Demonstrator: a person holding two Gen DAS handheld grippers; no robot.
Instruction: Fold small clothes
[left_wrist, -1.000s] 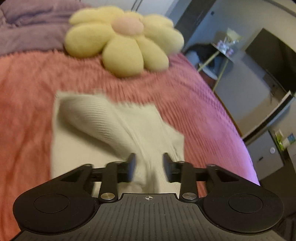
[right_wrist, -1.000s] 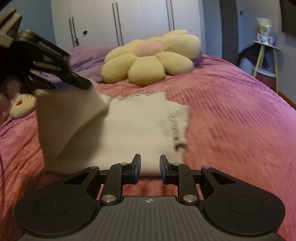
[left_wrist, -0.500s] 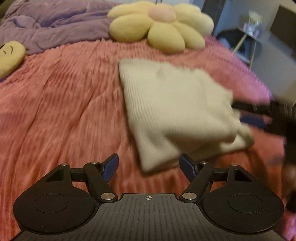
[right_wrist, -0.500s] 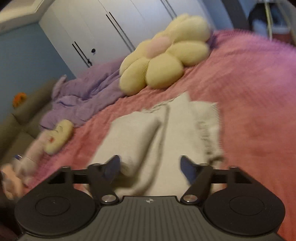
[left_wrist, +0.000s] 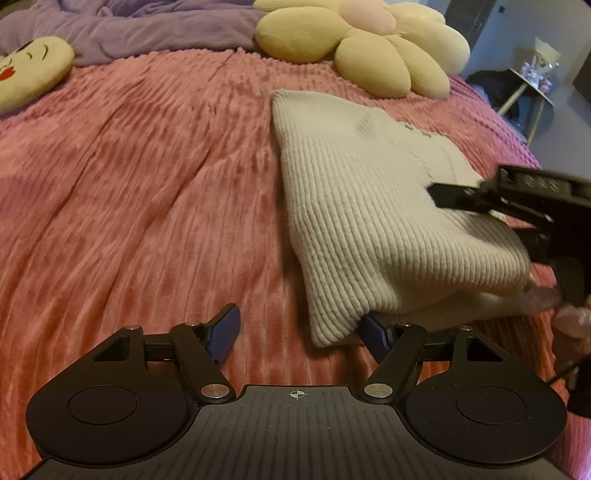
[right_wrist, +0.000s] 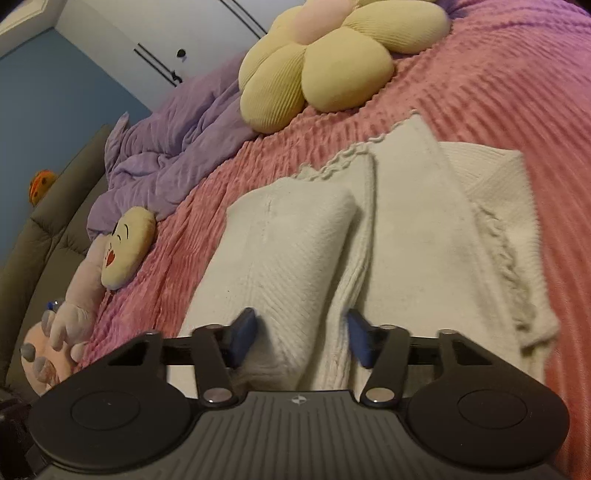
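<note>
the cream ribbed knit sweater (left_wrist: 354, 206) is lying on the pink ribbed plush bedspread (left_wrist: 147, 184), folded into a thick, rough rectangle. in the left wrist view it sits at about 2 o'clock from the middle, running from near the pillow down to the lower right. the knit ribs are easy to see on the top layer, and the near corner droops over the layers under it. in the right wrist view you can see the top fold as a puffy flap on the left, a long crease down the middle, and a wavy scalloped trim along the far edge and the right side.

left gripper (left_wrist: 299, 330) is spread wide, nothing between its blue-padded fingers (left_wrist: 223, 330); its right finger sits just under the sweater's near corner, can't tell if it's touching. right gripper (right_wrist: 301, 338) is also spread apart, with a raised ridge of the sweater sitting between the fingers but not pinched. in the left wrist view its black frame shows at 3 o'clock, over the sweater's right side.

no containers anywhere. at 12 o'clock there's a yellow flower-shaped plush pillow with a pink centre (left_wrist: 369, 40), a crumpled lilac blanket (left_wrist: 140, 26) at 11, and a small yellow smiley-face cushion (left_wrist: 29, 70) at 10. a little side table with yellow legs (left_wrist: 528, 85) stands off at 2.
</note>
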